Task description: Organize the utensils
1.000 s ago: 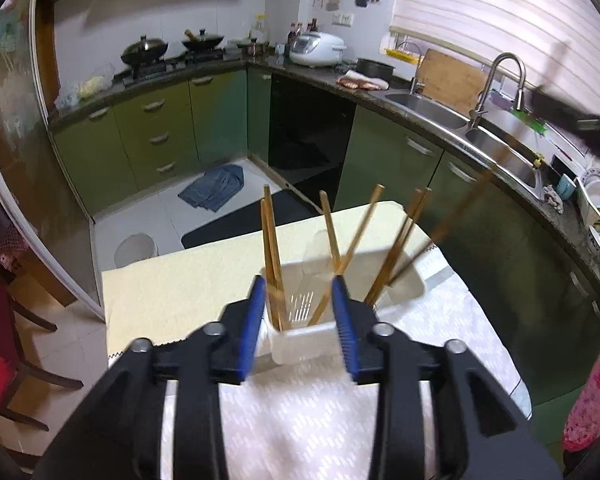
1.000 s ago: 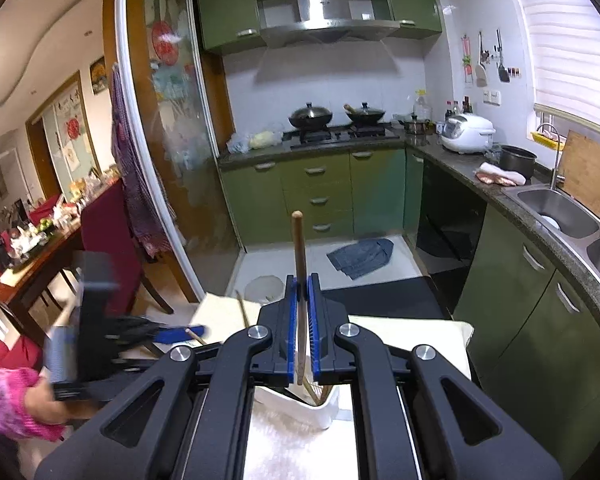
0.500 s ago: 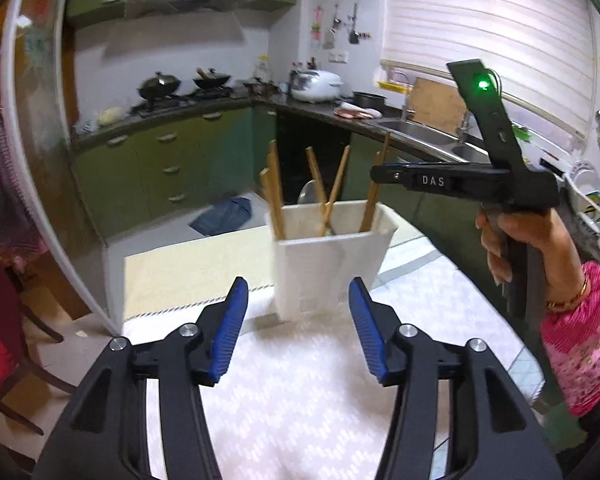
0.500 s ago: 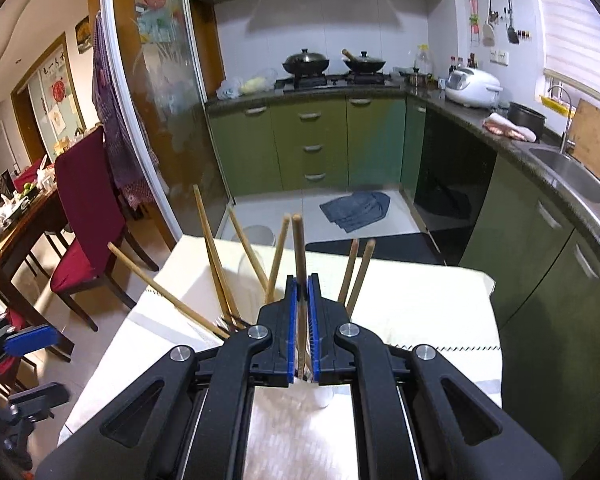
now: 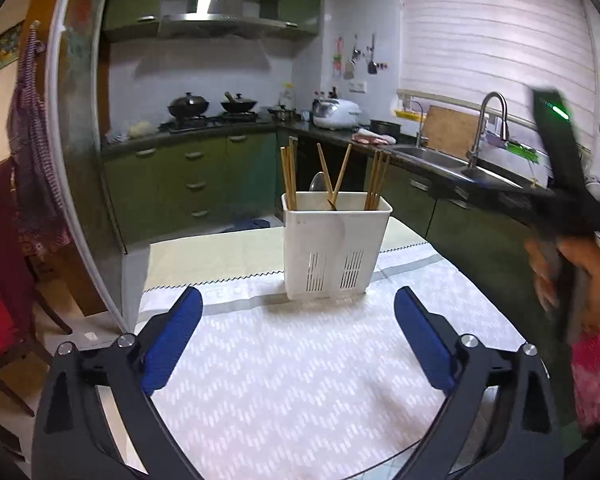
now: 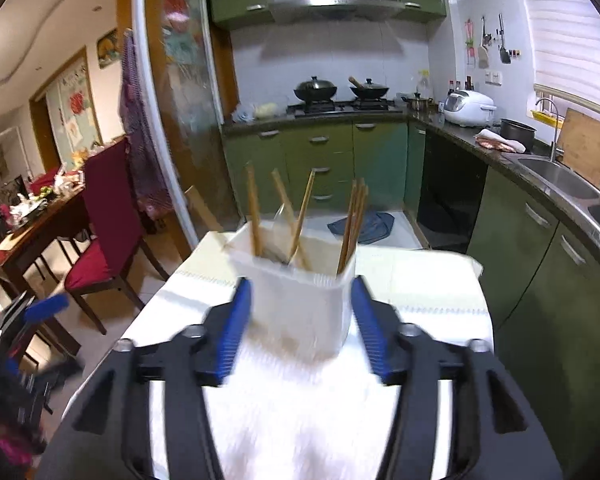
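A white slotted utensil holder (image 5: 336,248) stands on the cloth-covered table (image 5: 300,380) with several wooden chopsticks (image 5: 288,176) and a spoon (image 5: 318,182) upright in it. My left gripper (image 5: 296,306) hangs back from the holder, its jaws opening wide with nothing between them. In the right wrist view the holder (image 6: 296,308) is blurred and close, with chopsticks (image 6: 254,208) leaning in it. My right gripper (image 6: 300,300) is just before it with its jaws opening; the pads flank the holder's top without pressing on it. A hand (image 5: 572,276) at the right edge holds the right tool.
Green kitchen cabinets (image 5: 188,184) and a counter with a sink (image 5: 440,160) run behind and to the right of the table. A red chair (image 6: 104,240) and a cluttered dining table (image 6: 28,216) stand to the left. The left gripper's blue pad (image 6: 46,306) shows low left.
The left gripper backed away from the holder and opened wide. The right gripper dropped toward the holder, opened, and no longer pinches the chopstick it held.
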Demonstrator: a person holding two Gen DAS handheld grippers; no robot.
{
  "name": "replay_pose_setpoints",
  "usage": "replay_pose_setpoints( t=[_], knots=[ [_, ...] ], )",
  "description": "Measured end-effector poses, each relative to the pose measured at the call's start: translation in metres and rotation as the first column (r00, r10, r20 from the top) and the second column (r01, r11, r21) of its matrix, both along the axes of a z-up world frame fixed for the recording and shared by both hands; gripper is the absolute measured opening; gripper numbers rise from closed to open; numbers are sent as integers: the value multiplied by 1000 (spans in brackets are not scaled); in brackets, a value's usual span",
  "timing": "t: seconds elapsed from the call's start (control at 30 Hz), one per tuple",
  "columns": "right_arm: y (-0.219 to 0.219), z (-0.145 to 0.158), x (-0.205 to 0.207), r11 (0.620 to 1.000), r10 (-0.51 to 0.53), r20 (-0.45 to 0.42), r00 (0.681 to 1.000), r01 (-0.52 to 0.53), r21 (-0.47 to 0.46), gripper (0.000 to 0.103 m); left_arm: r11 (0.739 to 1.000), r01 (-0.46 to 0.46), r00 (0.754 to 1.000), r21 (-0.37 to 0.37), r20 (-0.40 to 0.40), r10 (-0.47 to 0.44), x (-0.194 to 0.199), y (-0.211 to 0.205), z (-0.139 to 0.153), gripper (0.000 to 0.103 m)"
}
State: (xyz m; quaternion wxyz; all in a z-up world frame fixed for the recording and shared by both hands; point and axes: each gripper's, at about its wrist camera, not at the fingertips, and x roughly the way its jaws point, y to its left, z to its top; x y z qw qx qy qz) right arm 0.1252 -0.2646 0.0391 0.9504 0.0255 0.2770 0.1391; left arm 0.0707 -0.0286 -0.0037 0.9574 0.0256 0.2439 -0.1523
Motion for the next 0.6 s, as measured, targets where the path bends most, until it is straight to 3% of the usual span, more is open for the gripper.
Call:
replay_pose_setpoints(
  t=[0.13, 0.27, 0.43, 0.6],
  knots=[
    [-16, -22, -65, 1000, -21, 12, 1000, 21, 3, 84, 998, -16, 1000, -61, -16, 15, -14, 0, -7, 96],
    [-31, -36, -120, 999, -41, 49, 998, 41, 0, 98, 998, -36, 999, -58, -5, 36, -33, -2, -15, 96],
    [-42, -40, -167, 999, -49, 85, 995, 50, -18, 99, 997, -77, 996, 5, 38, 77, -56, -4, -17, 97],
    [-41, -38, -190, 999, -29, 111, 993, 30, -9, 99, 995, -95, 995, -21, 41, 96, -69, 9, -10, 97]
  ],
)
